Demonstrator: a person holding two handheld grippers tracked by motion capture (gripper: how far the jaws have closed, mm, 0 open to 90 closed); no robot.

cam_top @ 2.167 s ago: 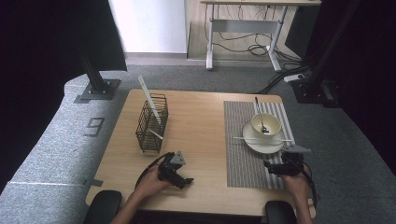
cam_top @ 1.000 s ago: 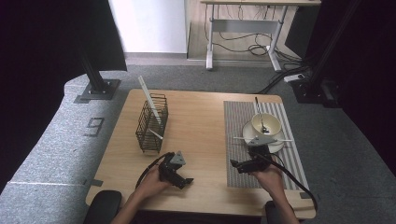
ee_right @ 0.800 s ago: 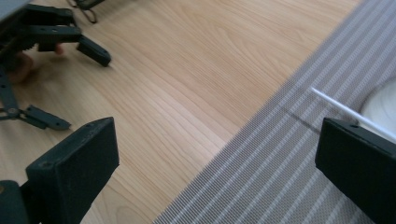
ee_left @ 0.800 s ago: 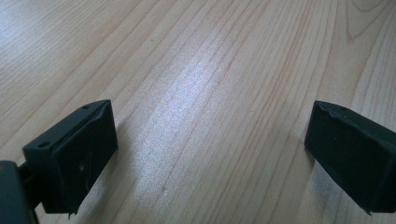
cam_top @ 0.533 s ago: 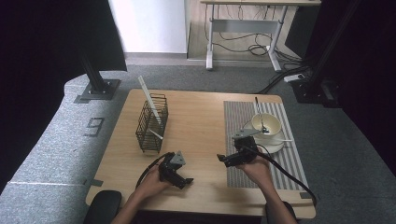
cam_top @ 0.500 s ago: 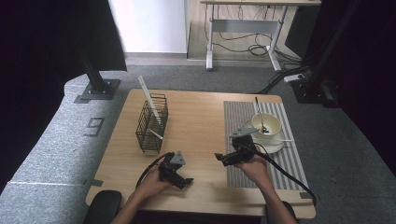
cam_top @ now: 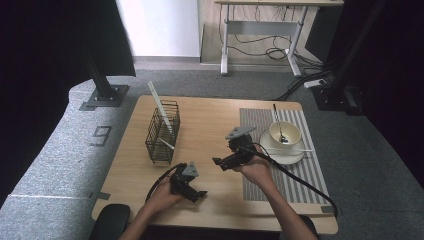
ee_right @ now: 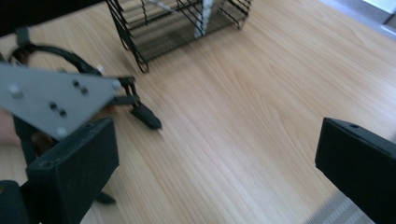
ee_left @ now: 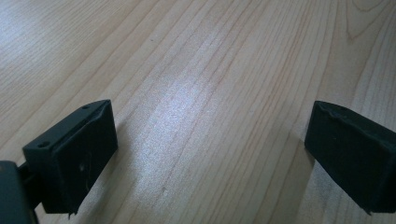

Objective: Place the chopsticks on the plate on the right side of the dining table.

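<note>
Two hand-held grippers are seen, one in each hand. The right hand-held gripper [cam_top: 218, 162] is held above the middle of the worktop [cam_top: 205, 120], its two black block-shaped jaws spread wide apart with nothing between them; a grey three-cornered plate sits on top and a black cable trails back past the forearm. The left hand-held gripper [cam_top: 199, 193] is rested low on the worktop near the front edge, its jaws also set wide apart over bare wood, as its own view shows [ee_left: 210, 154].

Nearest to the right jaws stands one wire rack [cam_top: 162, 132], a box of thin black rods, upright on the left half of the worktop. Two white sticks are counted in it: a long flat one [cam_top: 160, 107] leaning out of the top and a shorter one [cam_top: 167, 144] poking through the side.

The worktop is of pale wood with fine straight grain. One striped grey mat [cam_top: 305, 170] lies on its right part. On it are one white round plate [cam_top: 294, 155], one cream bowl [cam_top: 285, 133] and one metal spoon [cam_top: 277, 121] standing in the bowl.
</note>
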